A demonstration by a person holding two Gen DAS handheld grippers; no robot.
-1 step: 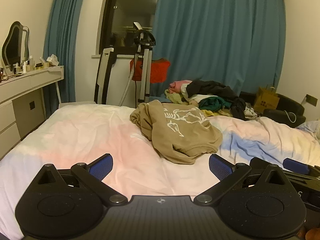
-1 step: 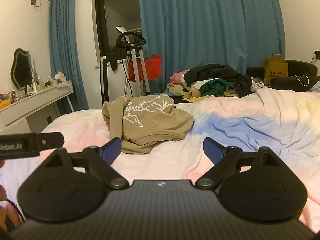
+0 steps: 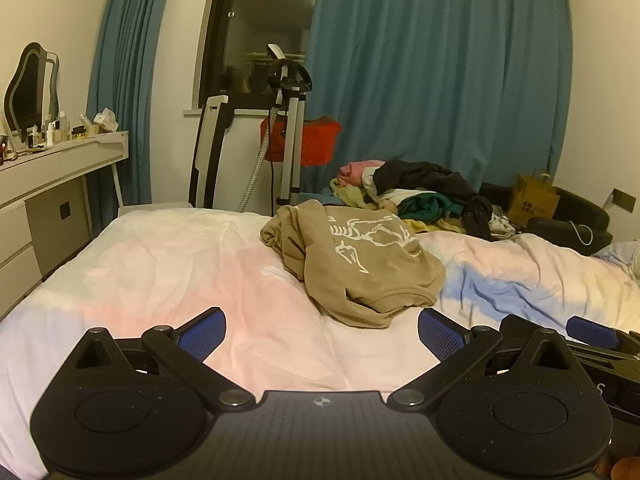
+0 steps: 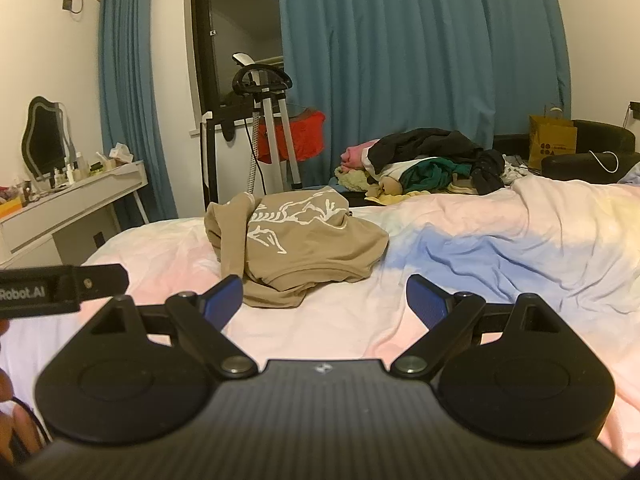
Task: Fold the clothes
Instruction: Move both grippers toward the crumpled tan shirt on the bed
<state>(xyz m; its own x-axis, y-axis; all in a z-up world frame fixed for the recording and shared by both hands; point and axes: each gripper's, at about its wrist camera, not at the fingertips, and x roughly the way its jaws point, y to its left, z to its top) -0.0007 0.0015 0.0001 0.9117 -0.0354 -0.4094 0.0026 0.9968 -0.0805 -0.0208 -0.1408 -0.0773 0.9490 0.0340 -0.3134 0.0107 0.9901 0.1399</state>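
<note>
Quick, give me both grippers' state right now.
Left gripper: open, holding nothing.
Right gripper: open, holding nothing; the tan sweatshirt lies ahead on the bed.

Crumpled tan sweatshirt (image 4: 296,240) on pastel bed (image 4: 480,248), beyond right gripper's (image 4: 324,300) wide-apart jaws.

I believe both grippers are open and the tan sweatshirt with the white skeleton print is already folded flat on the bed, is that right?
Not quite: the tan sweatshirt is not folded flat but lies crumpled in a heap on the bed, as the left wrist view shows. The rest holds: the left gripper and right gripper both have open jaws.
</note>
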